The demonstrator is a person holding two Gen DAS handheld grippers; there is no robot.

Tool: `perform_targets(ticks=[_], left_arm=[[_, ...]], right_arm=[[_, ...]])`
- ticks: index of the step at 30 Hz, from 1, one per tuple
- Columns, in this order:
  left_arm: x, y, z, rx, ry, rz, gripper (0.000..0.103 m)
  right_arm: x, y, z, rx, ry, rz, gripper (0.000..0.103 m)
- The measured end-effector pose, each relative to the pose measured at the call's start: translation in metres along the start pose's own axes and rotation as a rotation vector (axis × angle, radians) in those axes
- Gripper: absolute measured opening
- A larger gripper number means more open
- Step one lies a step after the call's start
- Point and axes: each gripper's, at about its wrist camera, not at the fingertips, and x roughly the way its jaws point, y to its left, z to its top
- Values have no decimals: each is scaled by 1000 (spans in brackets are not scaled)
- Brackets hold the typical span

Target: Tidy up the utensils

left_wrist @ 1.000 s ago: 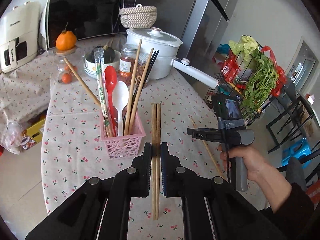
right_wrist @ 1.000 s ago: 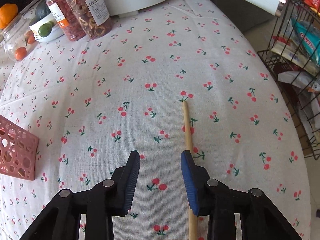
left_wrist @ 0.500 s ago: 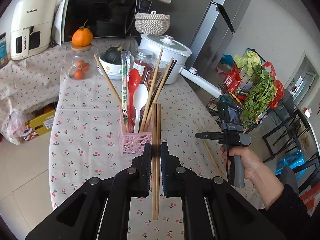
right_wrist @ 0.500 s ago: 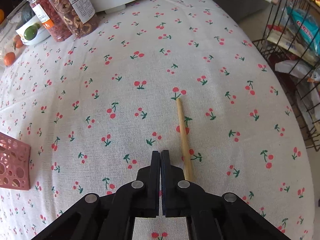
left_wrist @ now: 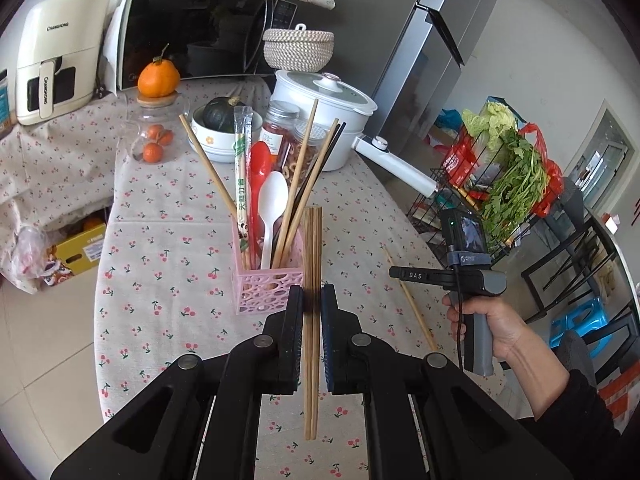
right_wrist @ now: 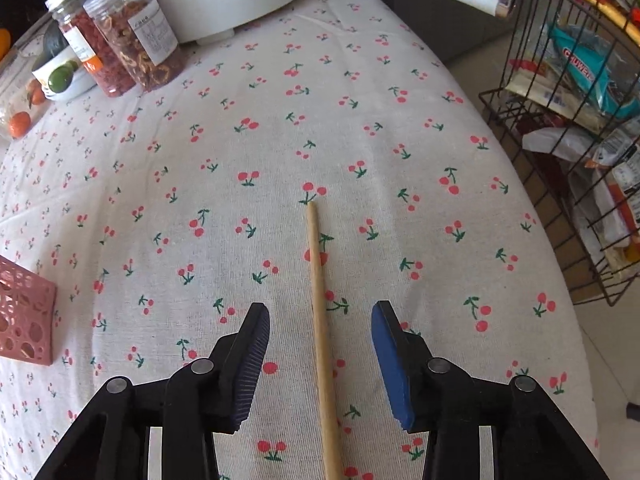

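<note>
My left gripper (left_wrist: 312,300) is shut on a pair of wooden chopsticks (left_wrist: 311,248), held upright above the table, just right of a pink perforated utensil basket (left_wrist: 267,286). The basket holds several chopsticks, a red spoon, a white spoon and a wrapped pair. My right gripper (right_wrist: 320,344) is open, its jaws either side of a single wooden chopstick (right_wrist: 318,276) lying on the cherry-print tablecloth. That chopstick (left_wrist: 406,294) and the right gripper's handle (left_wrist: 468,280) also show in the left wrist view. The basket's corner (right_wrist: 24,320) shows at the left of the right wrist view.
Two jars of dried food (right_wrist: 120,44), a white pot (left_wrist: 320,120) with a long handle, a bowl with a squash and a jar of oranges stand at the table's back. A wire rack (right_wrist: 572,120) of groceries stands off the table's right edge.
My left gripper rose and pulled back with the chopsticks. My right gripper shut empty beside the loose chopstick half a second ago, then opened and shifted right to straddle it.
</note>
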Motion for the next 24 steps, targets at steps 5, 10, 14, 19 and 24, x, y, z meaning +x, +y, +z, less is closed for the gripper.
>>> perform_targets(ticks=[5, 10, 14, 19, 24], left_arm=[[4, 5, 2, -4, 1, 24, 9], [0, 6, 3, -15, -19, 37, 9], [-17, 1, 5, 11, -72, 48, 9], [-42, -4, 9, 31, -167, 70, 9], [-76, -2, 18, 11, -331, 85, 9]], right_arm=[[11, 14, 2, -29, 20, -62, 27], [2, 20, -3, -28, 13, -25, 6], [-35, 21, -9, -37, -94, 2, 6], [-103, 20, -25, -5, -252, 102, 6], [-163, 34, -41, -26, -407, 199, 6]])
